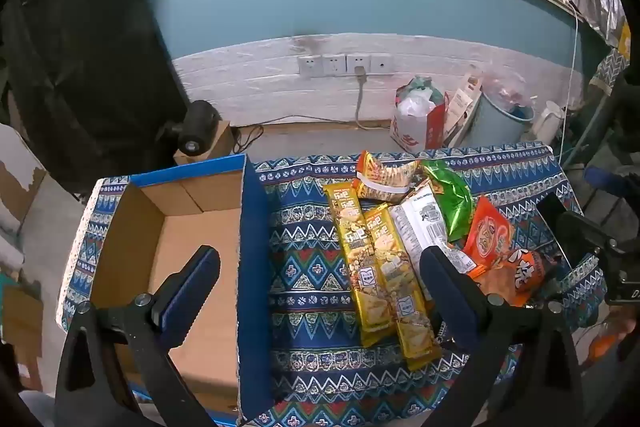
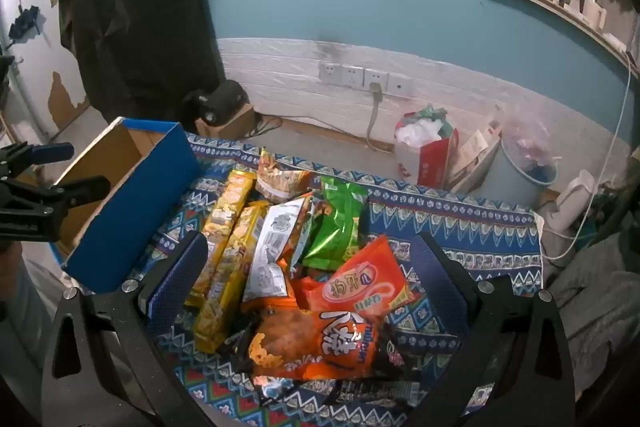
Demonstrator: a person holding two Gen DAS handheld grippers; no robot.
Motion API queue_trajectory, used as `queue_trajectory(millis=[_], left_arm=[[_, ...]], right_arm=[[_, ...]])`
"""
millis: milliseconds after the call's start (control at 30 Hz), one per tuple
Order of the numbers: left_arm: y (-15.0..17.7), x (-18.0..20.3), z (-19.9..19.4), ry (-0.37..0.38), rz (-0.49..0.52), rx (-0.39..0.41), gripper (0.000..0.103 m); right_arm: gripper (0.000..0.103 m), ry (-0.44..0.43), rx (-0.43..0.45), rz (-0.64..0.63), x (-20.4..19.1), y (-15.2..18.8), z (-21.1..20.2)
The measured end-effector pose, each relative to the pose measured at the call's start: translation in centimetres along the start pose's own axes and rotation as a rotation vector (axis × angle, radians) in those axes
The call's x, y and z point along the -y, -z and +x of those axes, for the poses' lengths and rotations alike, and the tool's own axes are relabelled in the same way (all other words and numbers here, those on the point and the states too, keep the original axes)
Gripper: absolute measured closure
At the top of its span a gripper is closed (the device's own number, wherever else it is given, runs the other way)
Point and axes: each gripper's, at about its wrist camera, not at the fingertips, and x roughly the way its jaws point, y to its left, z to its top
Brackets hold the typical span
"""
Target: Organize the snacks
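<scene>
A pile of snack packs lies on the patterned cloth [image 1: 304, 267]: two long yellow packs [image 1: 368, 267] [image 2: 228, 251], a silver-white pack [image 1: 420, 227] [image 2: 276, 243], a green bag [image 1: 452, 199] [image 2: 340, 223], an orange-red bag [image 1: 488, 231] [image 2: 360, 279] and an orange chip bag [image 2: 320, 343]. An open cardboard box with blue sides [image 1: 252, 267] [image 2: 132, 203] stands left of them, its inside bare. My left gripper [image 1: 320, 267] is open and empty, straddling the box's right wall and the yellow packs. My right gripper [image 2: 316, 259] is open and empty, above the pile.
Behind the table are a wall with sockets [image 1: 344, 65], a red-and-white bag [image 1: 420, 119], a grey bin [image 1: 500, 123] and a white kettle [image 1: 552, 119]. A black camera on a small box [image 1: 200, 131] sits left. The right gripper shows in the left wrist view [image 1: 592, 239].
</scene>
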Motion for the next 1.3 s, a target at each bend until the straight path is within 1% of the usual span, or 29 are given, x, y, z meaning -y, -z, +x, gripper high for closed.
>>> queue_trajectory(millis=[100, 133, 167, 233, 333, 400, 567, 667, 700, 967, 1300], left_arm=[[0.0, -0.2, 0.1, -0.006, -0.005, -0.007, 0.002], [0.4, -0.2, -0.5, -0.009, 0.003, 0.026, 0.002], [0.3, 0.5, -0.1, -0.033, 0.020, 0.006, 0.002], [0.3, 0.2, 0.1, -0.011, -0.001, -0.008, 0.002], [0.7, 0.5, 0.2, -0.012, -0.009, -0.009, 0.002], [0.5, -0.2, 0.4, 0.002, -0.015, -0.006, 0.002], [0.5, -0.1, 0.3, 0.019, -0.010, -0.001, 0.002], [0.4, 0.1, 0.1, 0.021, -0.006, 0.003, 0.002], [0.3, 0.1, 0.2, 0.021, -0.006, 0.000, 0.002], [0.3, -0.2, 0.2, 0.017, -0.019, 0.003, 0.002], [0.4, -0.3, 0.3, 0.018, -0.019, 0.001, 0.002]], right_arm=[[0.004, 0.000, 0.001, 0.000, 0.0, 0.1, 0.0], [0.004, -0.001, 0.001, 0.000, 0.0, 0.1, 0.0], [0.004, -0.002, 0.001, 0.001, 0.0, 0.2, 0.0], [0.004, -0.003, 0.000, -0.001, 0.0, 0.3, 0.0], [0.004, -0.002, -0.003, -0.002, 0.1, 0.5, 0.1], [0.004, -0.003, -0.003, -0.004, 0.1, 0.5, 0.1], [0.004, -0.010, -0.004, -0.002, 0.0, 0.6, 0.0], [0.004, -0.008, -0.009, -0.003, -0.6, 0.4, 0.2], [0.004, -0.007, -0.020, -0.005, -0.5, 0.1, 1.2], [0.004, -0.005, -0.025, -0.005, -0.3, 0.6, 0.3], [0.004, -0.008, -0.031, -0.007, 0.0, 0.5, 0.4]])
